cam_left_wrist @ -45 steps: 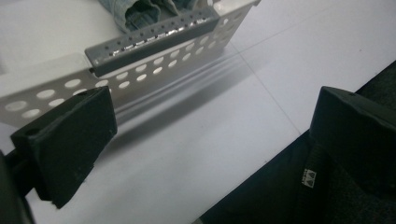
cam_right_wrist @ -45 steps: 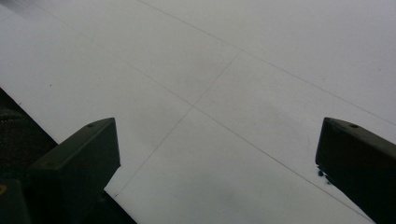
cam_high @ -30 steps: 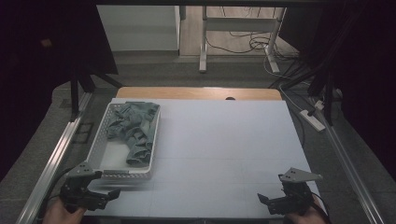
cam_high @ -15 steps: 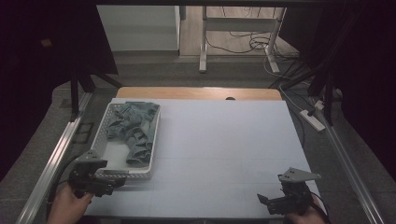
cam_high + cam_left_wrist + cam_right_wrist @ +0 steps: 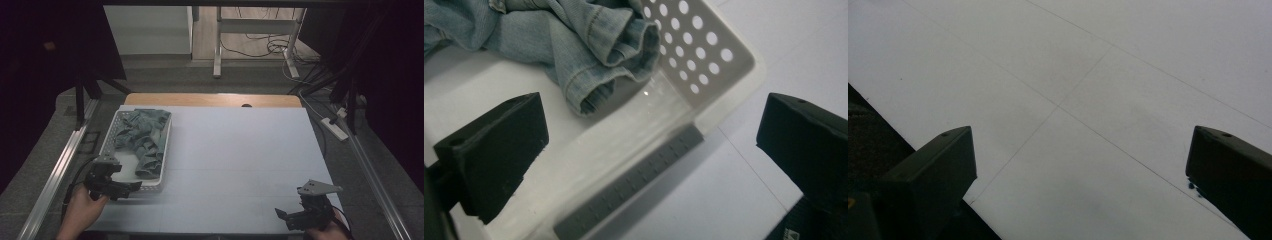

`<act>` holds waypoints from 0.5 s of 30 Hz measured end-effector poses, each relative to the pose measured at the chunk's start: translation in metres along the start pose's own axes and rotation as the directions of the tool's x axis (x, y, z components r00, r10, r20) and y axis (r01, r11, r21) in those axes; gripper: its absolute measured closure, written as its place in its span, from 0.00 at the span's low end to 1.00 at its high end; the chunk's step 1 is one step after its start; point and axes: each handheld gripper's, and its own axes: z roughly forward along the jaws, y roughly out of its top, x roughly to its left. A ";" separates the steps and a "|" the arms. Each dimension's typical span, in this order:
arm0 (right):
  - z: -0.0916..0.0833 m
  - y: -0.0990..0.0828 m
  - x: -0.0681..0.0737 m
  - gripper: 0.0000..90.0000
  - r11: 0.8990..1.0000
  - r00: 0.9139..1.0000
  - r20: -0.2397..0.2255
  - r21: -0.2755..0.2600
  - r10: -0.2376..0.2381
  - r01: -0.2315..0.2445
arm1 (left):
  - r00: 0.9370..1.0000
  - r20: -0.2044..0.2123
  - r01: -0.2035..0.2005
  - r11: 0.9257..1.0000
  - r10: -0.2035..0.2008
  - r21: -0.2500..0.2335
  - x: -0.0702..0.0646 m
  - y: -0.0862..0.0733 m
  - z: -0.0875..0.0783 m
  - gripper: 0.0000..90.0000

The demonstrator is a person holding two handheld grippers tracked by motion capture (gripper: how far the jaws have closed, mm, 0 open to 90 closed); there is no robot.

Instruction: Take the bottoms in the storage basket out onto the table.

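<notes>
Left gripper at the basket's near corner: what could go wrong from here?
The left gripper, jaws open, straddles the white basket rim, so it may clamp plastic instead of the denim. Pulling the bunched denim could drag the light basket along. The right gripper sits far off, unable to steady it quickly.

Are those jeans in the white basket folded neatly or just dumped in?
Dumped in. The jeans lie crumpled in the basket, with bunched folds and a rumpled leg hem near its front end.

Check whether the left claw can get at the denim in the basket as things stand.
Probably yes: the left claw is open at the basket's near corner, and the denim lies uncovered just ahead.
</notes>
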 end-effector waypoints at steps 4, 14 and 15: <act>0.000 0.000 0.000 0.00 1.000 1.000 0.000 0.001 -0.004 0.004 | 1.000 -0.004 -0.001 1.000 0.001 0.016 0.003 0.006 0.005 0.00; 0.001 0.000 0.001 0.00 1.000 1.000 -0.003 0.008 -0.013 0.013 | 1.000 -0.023 0.003 0.999 -0.002 0.049 0.006 0.024 0.019 0.00; 0.002 0.000 0.001 0.00 1.000 1.000 -0.005 0.013 -0.018 0.019 | 1.000 -0.019 0.009 0.999 -0.008 0.044 0.007 0.026 0.021 0.00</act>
